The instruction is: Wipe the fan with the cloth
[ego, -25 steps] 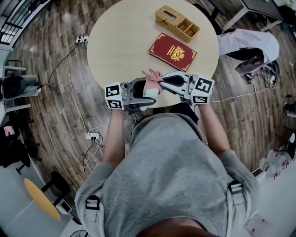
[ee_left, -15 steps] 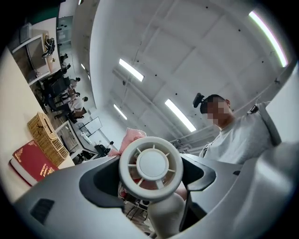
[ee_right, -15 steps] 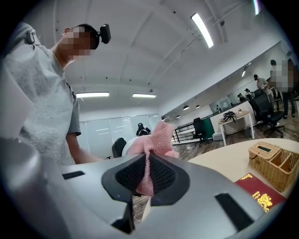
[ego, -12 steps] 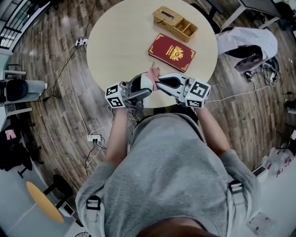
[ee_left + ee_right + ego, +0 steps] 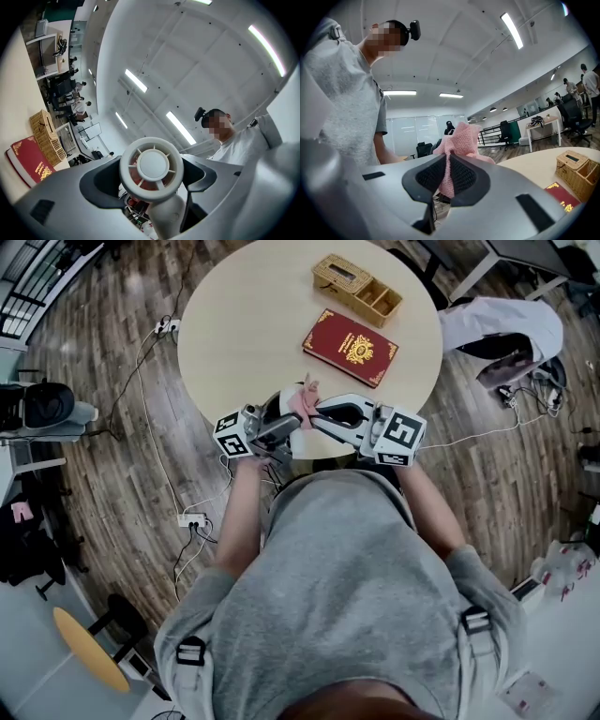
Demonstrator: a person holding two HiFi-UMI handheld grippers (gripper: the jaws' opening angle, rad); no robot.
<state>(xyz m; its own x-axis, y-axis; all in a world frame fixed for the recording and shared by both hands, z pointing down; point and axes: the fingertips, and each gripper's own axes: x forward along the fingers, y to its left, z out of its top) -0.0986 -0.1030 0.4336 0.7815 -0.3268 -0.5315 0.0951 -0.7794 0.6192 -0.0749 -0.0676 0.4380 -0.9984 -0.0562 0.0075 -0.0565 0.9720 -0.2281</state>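
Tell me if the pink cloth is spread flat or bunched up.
Bunched. The pink knitted cloth is pinched into a crumpled wad between the right gripper's jaws, its folds sticking up above them.

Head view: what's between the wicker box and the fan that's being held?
The red book, flat on the round table, lies between the wicker box and the fan. The head view shows this.

A white fan (image 5: 152, 164) and pink knitted cloth (image 5: 459, 145) are shown. Upper centre, a dark red, gold-ornamented book (image 5: 350, 347) and tan woven basket (image 5: 357, 289) are seen on a beige table (image 5: 239, 324).
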